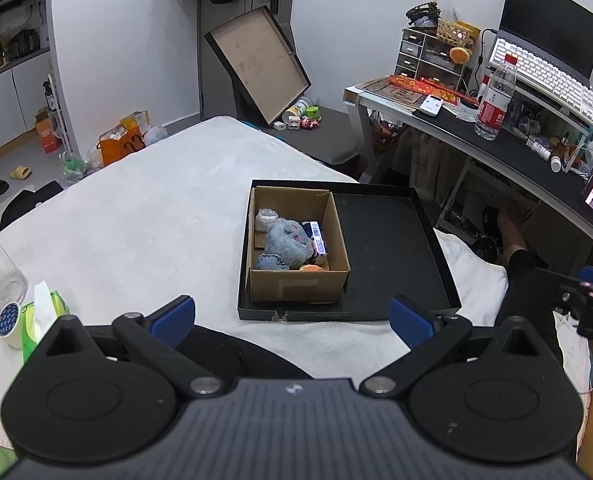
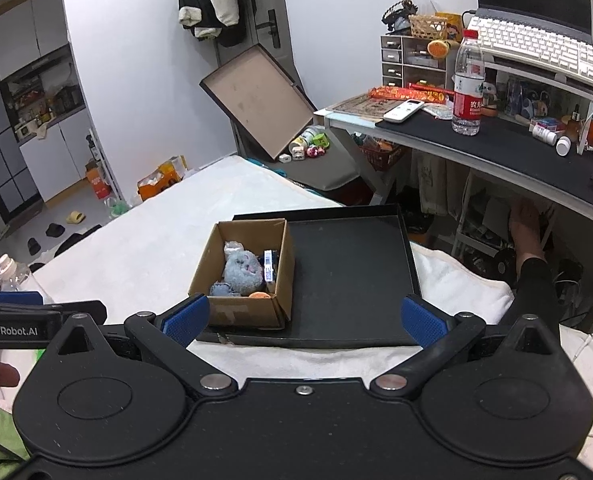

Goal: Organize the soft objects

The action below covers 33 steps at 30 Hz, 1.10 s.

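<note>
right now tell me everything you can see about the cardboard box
The cardboard box is plain brown corrugated card, open-topped, its flaps not in view, with a pale tape strip on its near wall. It sits upright in the left part of the shallow black tray on the white blanket. Inside lie a fuzzy grey-blue plush toy, a small blue-and-white carton against the right wall, something orange at the near edge, and a pale wrapped item at the back. Neither tool touches it.

Clear plastic water bottle with red label point(image 2: 467, 84) upright on the black desk point(image 2: 496, 148) | white keyboard point(image 2: 536, 50) on a raised shelf behind | white remote control point(image 2: 404, 110) near desk's edge | yellow slipper point(image 2: 75, 217) on floor
</note>
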Available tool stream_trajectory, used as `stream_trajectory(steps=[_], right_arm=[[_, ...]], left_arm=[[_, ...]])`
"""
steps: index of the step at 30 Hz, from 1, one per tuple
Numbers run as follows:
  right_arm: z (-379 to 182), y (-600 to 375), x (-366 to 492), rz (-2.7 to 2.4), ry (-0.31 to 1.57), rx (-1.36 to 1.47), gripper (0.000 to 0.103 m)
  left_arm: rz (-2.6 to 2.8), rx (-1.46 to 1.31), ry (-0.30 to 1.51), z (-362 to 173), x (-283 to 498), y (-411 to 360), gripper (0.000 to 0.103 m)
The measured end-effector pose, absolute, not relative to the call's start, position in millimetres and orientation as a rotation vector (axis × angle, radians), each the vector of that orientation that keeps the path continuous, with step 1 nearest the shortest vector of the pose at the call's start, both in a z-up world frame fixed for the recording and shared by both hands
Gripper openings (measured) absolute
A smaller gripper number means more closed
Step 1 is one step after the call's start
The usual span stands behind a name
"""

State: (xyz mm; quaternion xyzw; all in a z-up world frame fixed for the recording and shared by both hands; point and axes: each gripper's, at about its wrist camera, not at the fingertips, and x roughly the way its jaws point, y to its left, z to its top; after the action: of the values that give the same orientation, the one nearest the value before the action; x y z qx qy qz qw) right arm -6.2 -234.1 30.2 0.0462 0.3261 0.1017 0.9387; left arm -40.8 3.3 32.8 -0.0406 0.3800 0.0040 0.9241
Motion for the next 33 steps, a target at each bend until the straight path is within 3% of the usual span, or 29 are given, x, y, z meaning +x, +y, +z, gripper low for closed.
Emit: stream_trajectory(steps=[33], right_arm=[[36,-239,-16,0.185,0.665,0.111,0.103]], left_arm=[[-0.012,-0.082,0.764,43,-53,8,0.102]])
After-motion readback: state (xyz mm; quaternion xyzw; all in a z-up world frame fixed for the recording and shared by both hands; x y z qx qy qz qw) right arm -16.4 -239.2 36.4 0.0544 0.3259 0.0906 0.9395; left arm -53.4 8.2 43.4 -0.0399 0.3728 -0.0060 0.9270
